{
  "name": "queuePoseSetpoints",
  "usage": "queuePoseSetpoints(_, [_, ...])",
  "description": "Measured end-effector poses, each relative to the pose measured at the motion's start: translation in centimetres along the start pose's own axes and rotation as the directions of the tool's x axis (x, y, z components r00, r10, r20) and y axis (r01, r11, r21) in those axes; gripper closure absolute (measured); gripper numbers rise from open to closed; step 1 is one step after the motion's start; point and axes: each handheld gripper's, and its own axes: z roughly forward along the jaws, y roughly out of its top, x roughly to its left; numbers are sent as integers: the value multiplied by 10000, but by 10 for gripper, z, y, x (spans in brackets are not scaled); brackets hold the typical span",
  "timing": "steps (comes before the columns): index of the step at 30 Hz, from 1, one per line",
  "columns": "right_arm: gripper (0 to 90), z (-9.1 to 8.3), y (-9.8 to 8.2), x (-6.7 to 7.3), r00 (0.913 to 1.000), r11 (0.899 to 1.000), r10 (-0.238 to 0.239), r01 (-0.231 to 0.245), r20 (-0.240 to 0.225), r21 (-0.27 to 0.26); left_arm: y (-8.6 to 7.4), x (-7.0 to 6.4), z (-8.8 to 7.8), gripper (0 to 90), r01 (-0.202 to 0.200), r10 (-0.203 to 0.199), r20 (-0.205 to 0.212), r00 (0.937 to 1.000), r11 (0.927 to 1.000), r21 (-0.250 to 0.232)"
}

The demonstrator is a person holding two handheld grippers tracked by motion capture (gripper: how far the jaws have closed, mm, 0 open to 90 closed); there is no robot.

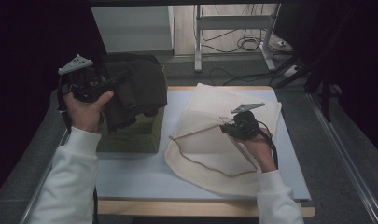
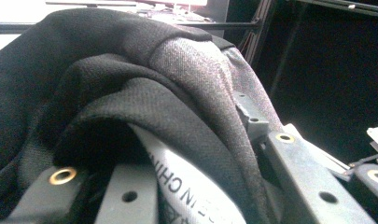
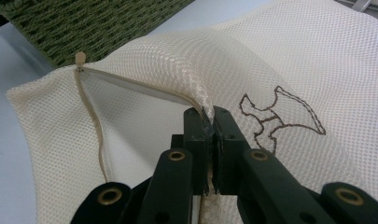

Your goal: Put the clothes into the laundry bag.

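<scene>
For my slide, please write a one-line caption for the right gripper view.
Right gripper shut on the mesh bag edge beside its zipper.

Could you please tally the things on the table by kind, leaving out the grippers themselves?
Dark garment, held up by the left gripper: 1
Cream mesh laundry bag, its edge pinched by the right gripper: 1
Green woven basket: 1
Total: 3

We see a cream mesh bag (image 3: 289, 60) of open-weave netting, a dark garment (image 2: 130, 79) of matt knitted cloth, and a green basket (image 1: 135, 133) of coarse woven cord.
</scene>
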Motion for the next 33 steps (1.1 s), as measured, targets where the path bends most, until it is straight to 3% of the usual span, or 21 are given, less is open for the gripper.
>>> queuePoseSetpoints(10, [854,0,0,0,10000,10000,18,-18,-18,-5,0,-10,-4,677,-102,104,284,9995,9999,-79])
queuePoseSetpoints(20, [855,2,-1,-1,9999,10000,69,-69,-78,23,3,-26,-10,676,-321,339,926,9951,9993,-204])
queuePoseSetpoints(33, [855,2,-1,-1,9999,10000,59,-58,-99,26,8,-36,-18,677,-571,604,999,9932,9977,-359])
